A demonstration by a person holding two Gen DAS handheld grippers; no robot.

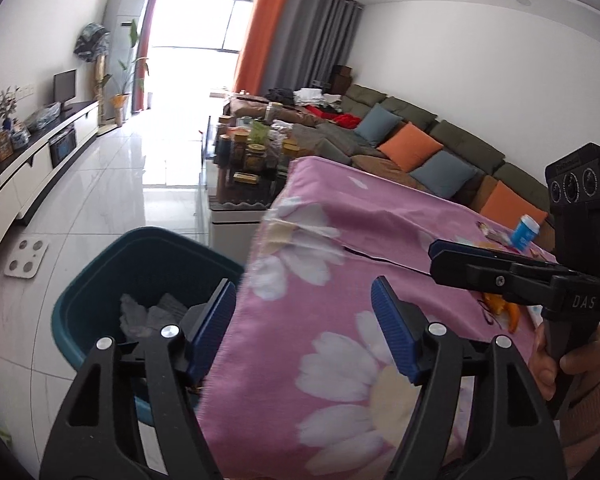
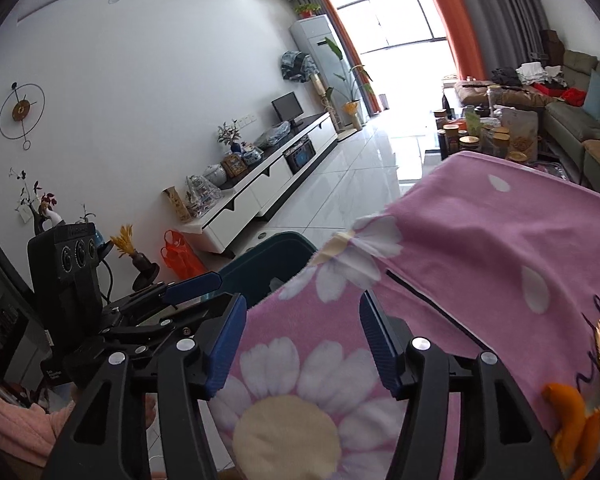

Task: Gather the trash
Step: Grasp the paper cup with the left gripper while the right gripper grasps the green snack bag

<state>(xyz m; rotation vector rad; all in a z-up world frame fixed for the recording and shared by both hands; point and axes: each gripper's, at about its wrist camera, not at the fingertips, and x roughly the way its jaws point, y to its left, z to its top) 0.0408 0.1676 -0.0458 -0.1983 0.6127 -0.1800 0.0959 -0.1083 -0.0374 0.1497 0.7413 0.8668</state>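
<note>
Both grippers empty, fingers spread wide. Left gripper (image 1: 304, 324) hangs over the near edge of the pink cloth (image 1: 380, 240), one blue pad over the bin (image 1: 100, 276), the other over the cloth; nothing between them. Right gripper (image 2: 302, 340) is also wide open above the cloth (image 2: 480, 248), holding nothing. In the left view the right gripper (image 1: 434, 256) shows side-on at the right, held by a hand (image 1: 556, 356); from that angle its opening is hard to judge. In the right view the left gripper (image 2: 204, 284) sits at the left, over the bin (image 2: 288, 240).

Bin stands on the floor, touching the cloth's left edge; grey crumpled stuff (image 1: 152, 316) lies inside.

Trash on the cloth: orange peel (image 1: 504, 308) near the right edge, partly behind the right gripper; same peel (image 2: 572, 412) low right in the right view. A blue-and-white cup (image 1: 524, 232) stands farther back, brownish scraps (image 1: 494, 234) just beside it, too blurred to tell.
</note>
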